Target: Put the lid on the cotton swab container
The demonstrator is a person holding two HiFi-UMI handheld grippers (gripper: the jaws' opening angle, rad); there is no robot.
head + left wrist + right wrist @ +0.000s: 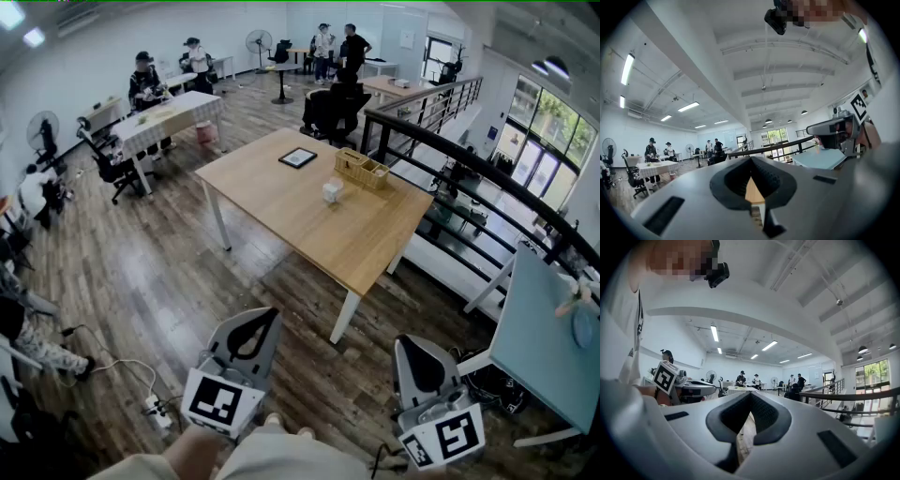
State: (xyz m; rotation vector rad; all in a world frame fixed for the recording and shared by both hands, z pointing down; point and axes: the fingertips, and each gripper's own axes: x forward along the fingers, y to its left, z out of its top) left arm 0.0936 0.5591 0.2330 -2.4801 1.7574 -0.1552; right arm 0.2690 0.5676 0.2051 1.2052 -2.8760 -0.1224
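Wooden table (281, 202) in the head view bears the container (332, 190), small, white and boxy, beside a basket (362, 170) and well ahead of the left gripper (273, 314) and right gripper (409, 340). Left gripper view: jaws pressed together, empty. Right gripper view: likewise closed on nothing.

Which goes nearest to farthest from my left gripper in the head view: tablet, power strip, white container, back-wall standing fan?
From the left gripper:
1. Power strip, on the floor, lower left.
2. White container, middle of the wooden table.
3. Tablet, the table's far side.
4. Standing fan, far end of the room.
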